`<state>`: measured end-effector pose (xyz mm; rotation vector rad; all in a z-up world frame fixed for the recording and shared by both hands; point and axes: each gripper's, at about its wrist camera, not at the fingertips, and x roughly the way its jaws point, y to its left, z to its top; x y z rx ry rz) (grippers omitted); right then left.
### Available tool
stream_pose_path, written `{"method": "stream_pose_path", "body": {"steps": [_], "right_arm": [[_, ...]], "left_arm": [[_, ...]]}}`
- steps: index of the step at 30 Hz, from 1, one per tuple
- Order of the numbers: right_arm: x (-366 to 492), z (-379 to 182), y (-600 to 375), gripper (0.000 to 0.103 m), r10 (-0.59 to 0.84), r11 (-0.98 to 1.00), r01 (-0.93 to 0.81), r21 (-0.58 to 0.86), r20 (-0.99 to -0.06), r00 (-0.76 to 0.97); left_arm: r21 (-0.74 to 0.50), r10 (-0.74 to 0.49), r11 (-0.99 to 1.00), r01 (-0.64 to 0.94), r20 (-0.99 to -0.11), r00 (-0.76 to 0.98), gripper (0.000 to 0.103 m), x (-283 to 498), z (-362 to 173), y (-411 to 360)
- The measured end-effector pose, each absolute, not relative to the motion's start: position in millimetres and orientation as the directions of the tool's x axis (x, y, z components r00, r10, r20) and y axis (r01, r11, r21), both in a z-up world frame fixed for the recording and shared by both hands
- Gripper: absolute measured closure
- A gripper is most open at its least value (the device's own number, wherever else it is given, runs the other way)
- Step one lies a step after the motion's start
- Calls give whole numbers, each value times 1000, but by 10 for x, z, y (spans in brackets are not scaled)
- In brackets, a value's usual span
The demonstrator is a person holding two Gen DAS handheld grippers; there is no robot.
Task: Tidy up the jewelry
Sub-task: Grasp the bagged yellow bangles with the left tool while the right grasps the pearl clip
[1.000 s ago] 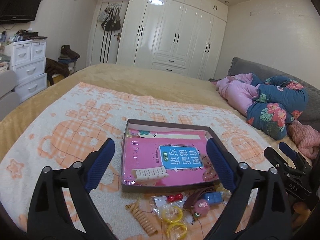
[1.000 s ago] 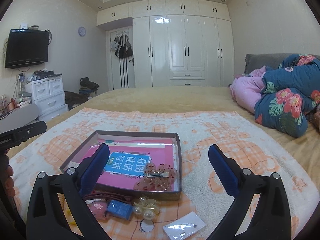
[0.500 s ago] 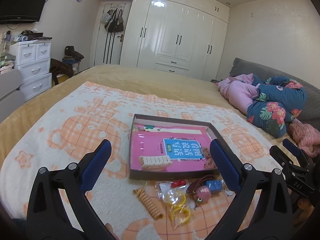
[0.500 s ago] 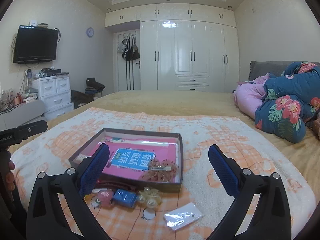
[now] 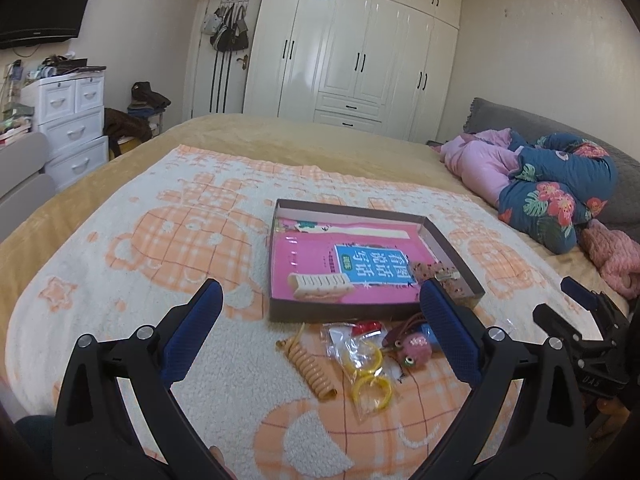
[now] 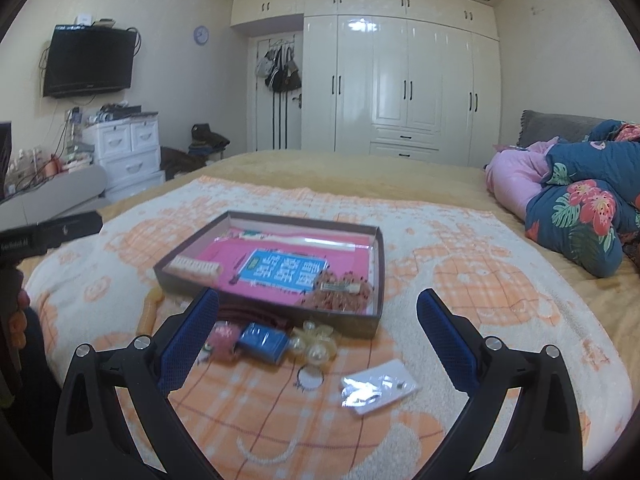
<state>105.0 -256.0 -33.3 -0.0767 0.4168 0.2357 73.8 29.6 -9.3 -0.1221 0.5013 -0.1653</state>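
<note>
Jaws of both grippers gape empty; tray [image 5: 452,248] book [image 5: 340,264] shows blurred Chinese title.

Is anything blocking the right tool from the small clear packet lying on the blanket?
Nothing visible does. The clear packet lies alone on the blanket, inside the right tool's open span. The pearl clip and box sit beyond it, apart.

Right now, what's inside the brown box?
The brown box holds a pink book lying flat, a cream comb clip and a pinkish beaded barrette on top. The book covers the box floor, so anything under it is hidden.
</note>
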Motion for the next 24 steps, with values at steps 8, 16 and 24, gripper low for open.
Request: {"method": "stream_pose_path", "body": {"steps": [8, 16, 24], "right_arm": [[980, -478, -2544, 6, 226, 963, -269, -30, -459, 859], [1004, -547, -2634, 6, 208, 968, -250, -23, -482, 851], [1103, -644, -2718, 6, 185, 973, -231, -28, -507, 842]], "left_arm": [[-154, -209, 977, 150, -518, 830, 13, 737, -253, 189], [-149, -239, 971, 187, -585, 775, 13, 778, -474, 11], [-163, -268, 963, 214, -641, 719, 14, 853, -686, -131]]}}
